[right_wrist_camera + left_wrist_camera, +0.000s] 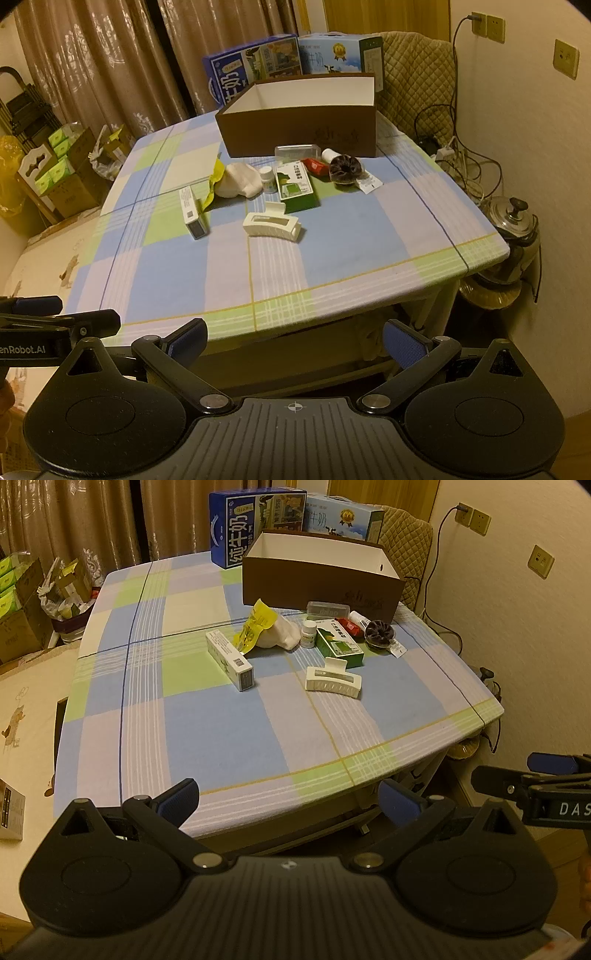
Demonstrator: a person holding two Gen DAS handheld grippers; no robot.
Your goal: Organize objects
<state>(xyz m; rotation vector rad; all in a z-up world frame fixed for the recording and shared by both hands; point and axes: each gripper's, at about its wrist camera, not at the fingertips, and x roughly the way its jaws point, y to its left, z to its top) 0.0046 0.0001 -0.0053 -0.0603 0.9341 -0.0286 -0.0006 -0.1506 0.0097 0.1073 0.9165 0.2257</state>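
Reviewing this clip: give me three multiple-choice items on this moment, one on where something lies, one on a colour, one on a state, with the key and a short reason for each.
1. Where does the white hair claw lie?
A. Inside the brown box
B. On the tablecloth, nearer the cameras than the green box
C. On the floor

2. What colour is the small packet lying between the green box and the dark scrunchie?
A. Red
B. Purple
C. Orange

3. What state are the two grippers in?
A. Both shut on items
B. Left shut, right open
C. Both open and holding nothing

Key: 1 B, the claw rests on the checked cloth in front of the green box, outside the brown box. 2 A, the packet is plainly red. 3 C, the left gripper and right gripper each show spread fingers with only table between them.
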